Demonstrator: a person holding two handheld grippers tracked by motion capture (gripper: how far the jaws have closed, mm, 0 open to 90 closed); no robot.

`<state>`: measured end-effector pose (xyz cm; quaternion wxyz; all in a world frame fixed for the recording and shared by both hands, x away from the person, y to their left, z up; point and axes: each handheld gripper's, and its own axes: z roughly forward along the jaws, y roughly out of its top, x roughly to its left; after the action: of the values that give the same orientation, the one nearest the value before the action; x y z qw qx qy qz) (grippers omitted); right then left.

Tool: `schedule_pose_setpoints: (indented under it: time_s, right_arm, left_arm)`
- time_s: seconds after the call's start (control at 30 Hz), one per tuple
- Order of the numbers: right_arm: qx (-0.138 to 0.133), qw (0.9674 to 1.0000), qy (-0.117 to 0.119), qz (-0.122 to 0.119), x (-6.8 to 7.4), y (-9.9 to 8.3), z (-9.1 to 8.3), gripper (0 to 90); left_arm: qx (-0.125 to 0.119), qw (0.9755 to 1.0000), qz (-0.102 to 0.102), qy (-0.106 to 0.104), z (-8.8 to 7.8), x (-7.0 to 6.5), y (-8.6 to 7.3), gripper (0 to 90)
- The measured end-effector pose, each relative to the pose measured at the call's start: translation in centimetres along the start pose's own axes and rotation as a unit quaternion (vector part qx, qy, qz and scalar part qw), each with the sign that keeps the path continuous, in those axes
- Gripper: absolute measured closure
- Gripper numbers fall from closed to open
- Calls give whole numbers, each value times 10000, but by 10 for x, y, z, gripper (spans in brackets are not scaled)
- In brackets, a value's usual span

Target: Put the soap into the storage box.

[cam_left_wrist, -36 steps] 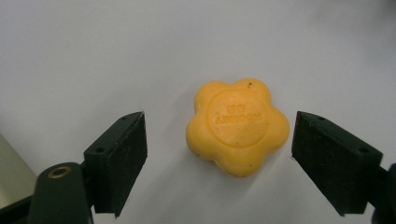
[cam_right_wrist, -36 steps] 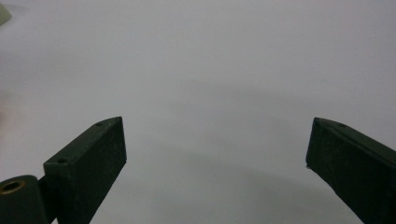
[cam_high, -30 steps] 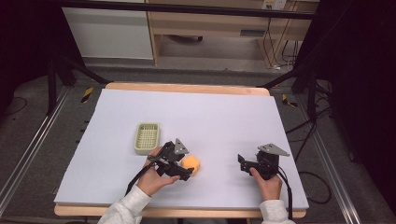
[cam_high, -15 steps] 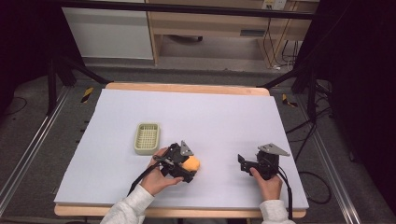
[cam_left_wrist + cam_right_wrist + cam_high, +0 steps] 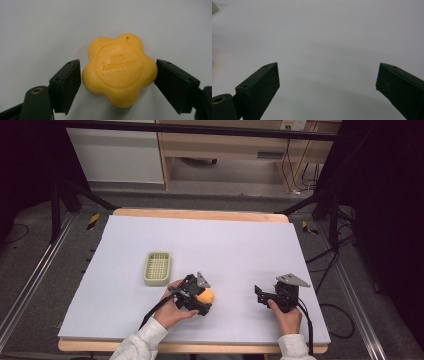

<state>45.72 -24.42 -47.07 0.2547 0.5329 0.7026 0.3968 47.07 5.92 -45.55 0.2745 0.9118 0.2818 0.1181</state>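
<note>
Left gripper view shows the left gripper (image 5: 117,75) with fingers (image 5: 66,83) spread around the yellow soap (image 5: 120,70), not yet pinched; lifting remains, judging so.

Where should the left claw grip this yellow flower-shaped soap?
Across its scalloped sides, from above. The soap lies flat on the white table, stamped face up, already between the open jaws of the left claw. Probably seat each pad squarely against a rounded lobe so it cannot twist out.
</note>
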Motion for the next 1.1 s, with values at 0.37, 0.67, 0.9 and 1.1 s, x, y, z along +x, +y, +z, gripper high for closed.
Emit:
schedule_pose_setpoints:
  time_s: [0.37,0.67,0.9,1.1]
  right_arm:
    - [14,10000,23,14,0,0,0,54]
    - [17,10000,30,8,0,0,0,54]
    - [25,10000,48,36,0,0,0,54]
    - [13,10000,29,21,0,0,0,54]
  left_arm:
    - [140,9999,60,-13,7,0,3,243]
    - [174,9998,37,-6,11,0,3,244]
    - [261,9997,14,-27,12,0,4,244]
    - [325,9995,-23,-62,12,1,5,246]
